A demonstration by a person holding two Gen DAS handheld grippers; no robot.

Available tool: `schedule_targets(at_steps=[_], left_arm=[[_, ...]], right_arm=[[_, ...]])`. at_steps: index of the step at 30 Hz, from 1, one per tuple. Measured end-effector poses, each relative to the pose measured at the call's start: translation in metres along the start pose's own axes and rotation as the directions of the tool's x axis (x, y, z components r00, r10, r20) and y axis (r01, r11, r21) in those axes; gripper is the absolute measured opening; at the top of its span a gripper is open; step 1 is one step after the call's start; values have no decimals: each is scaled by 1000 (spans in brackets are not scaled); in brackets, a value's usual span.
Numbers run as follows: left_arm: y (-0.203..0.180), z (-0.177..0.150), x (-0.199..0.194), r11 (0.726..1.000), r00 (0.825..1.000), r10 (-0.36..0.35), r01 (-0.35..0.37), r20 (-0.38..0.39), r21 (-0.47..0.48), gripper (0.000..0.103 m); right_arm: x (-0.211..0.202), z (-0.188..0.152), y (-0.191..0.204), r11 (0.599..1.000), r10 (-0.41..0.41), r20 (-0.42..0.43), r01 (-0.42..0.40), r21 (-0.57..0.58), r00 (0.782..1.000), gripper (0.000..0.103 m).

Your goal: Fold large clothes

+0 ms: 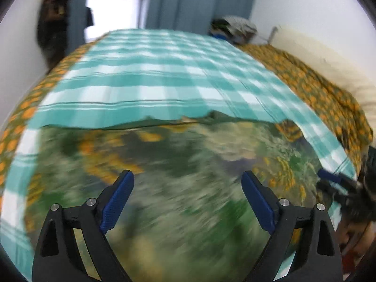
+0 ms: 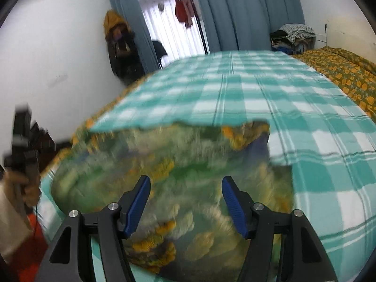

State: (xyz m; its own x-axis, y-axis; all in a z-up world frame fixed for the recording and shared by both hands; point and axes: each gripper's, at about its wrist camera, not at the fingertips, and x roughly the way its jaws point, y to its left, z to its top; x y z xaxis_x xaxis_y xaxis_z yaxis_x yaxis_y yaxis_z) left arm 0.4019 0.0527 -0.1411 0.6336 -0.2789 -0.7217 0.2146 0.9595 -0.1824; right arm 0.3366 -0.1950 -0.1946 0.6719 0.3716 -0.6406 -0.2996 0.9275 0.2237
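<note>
The floral garment [image 1: 188,188] — a green, yellow and white printed cloth, heavily blurred in both views — is lying on the teal checked sheet [image 1: 145,70] that is covering the bed. In the left wrist view it is filling the lower half of the frame, directly ahead of and beneath the left gripper [image 1: 188,188]. Its far edge is running across the sheet in an uneven line. In the right wrist view the same garment [image 2: 178,164] is sitting bunched in a mound in front of the right gripper [image 2: 185,195].

Both pairs of tongs are standing wide apart — the blue pads [image 1: 117,199] of the left unit and the blue pads [image 2: 138,204] of the right unit are gripping nothing. Whether either unit is touching the cloth cannot be told because of the blur.

An orange-patterned bedspread [image 1: 317,89] is showing beside the checked sheet on the right side and along its left border. A pile of clothes [image 2: 293,35] is resting at the far end of the bed, against the white wall. Blue-grey curtains [image 2: 235,11] are hanging beyond the bed, beside a bright window where a red item [image 2: 184,11] is hanging.
</note>
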Motion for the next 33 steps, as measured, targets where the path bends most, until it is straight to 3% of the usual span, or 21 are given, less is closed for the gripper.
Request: schedule_targets(at_steps=[4, 7, 9, 15, 33], left_arm=[[-20, 15, 61, 999, 995, 48, -48, -89, -2, 93], [-9, 10, 98, 991, 982, 122, -128, -145, -30, 94], [3, 1, 114, 990, 979, 109, -123, -169, -73, 98], [-2, -7, 120, 988, 979, 143, -150, -142, -38, 99], [-2, -9, 124, 986, 979, 152, -159, -133, -43, 100]], right_arm=[[16, -19, -12, 998, 1, -41, 1, 60, 999, 64], [20, -26, -8, 1000, -22, -43, 22, -6, 999, 64], [21, -31, -3, 998, -35, -37, 33, -49, 999, 65], [26, -35, 2, 996, -67, -38, 64, -70, 997, 65], [24, -30, 5, 994, -70, -53, 65, -84, 996, 65]])
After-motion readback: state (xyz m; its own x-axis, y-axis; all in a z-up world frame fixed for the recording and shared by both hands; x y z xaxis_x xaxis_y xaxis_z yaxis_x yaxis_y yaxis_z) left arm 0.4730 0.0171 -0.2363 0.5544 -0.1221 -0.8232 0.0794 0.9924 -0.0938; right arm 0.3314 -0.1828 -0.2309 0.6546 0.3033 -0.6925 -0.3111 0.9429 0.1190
